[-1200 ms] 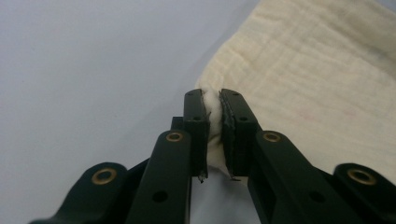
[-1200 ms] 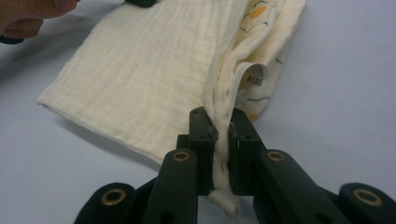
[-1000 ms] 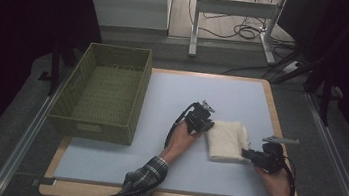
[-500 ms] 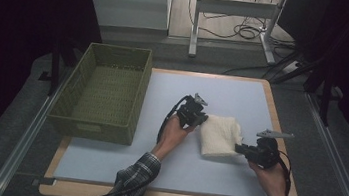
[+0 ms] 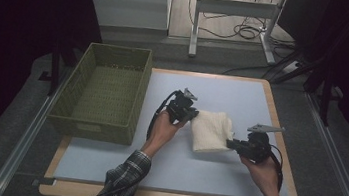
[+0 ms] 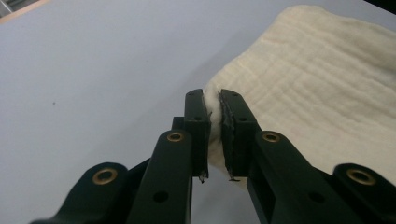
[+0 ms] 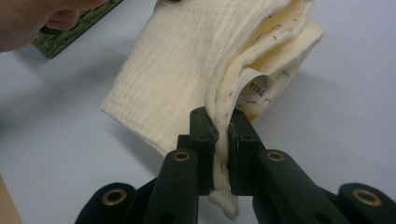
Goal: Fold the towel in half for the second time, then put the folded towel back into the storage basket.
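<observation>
It's a cream muslin cloth point(image 5: 211, 131), crinkly weave, folded over into a few layers. It's pinched at two opposite edges and lifted a bit off the pale blue desk point(image 5: 223, 91), right of centre. A white care label point(image 7: 256, 87) with dark print pokes out between the layers.
</observation>
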Available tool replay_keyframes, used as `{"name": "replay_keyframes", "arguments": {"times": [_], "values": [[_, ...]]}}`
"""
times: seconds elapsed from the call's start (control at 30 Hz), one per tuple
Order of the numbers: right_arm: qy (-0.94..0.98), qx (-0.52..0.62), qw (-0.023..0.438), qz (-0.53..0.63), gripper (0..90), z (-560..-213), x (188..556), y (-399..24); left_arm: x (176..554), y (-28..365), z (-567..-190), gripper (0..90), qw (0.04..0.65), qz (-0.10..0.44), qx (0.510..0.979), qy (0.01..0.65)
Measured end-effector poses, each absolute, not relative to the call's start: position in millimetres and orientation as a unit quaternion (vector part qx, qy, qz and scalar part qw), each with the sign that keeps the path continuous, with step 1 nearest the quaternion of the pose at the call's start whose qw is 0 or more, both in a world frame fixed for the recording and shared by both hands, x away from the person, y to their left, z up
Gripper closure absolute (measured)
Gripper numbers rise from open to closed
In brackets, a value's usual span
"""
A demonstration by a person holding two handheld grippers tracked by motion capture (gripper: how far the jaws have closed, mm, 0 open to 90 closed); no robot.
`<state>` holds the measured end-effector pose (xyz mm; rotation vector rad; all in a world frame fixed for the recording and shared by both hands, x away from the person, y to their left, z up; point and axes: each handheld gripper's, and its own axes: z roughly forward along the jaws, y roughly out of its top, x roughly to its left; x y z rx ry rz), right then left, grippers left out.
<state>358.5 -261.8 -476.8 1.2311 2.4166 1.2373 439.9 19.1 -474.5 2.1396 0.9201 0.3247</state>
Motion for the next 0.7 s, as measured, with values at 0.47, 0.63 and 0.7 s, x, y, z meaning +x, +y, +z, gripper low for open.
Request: {"name": "replay_keyframes", "arguments": {"times": [0.47,0.63,0.7], "values": [[0.814,0.386,0.073,0.428,82.4,-461.3,365.2,-237.0,437.6,45.6,-447.5,81.4,0.363,0.149,0.844,0.365],[0.820,0.373,0.072,0.429,82.4,-452.4,368.4,-221.1,436.4,60.2,-434.9,81.4,0.348,0.163,0.845,0.370],[0.822,0.365,0.071,0.431,82.4,-446.4,370.9,-211.6,435.4,65.3,-430.3,81.4,0.343,0.167,0.846,0.372]]}}
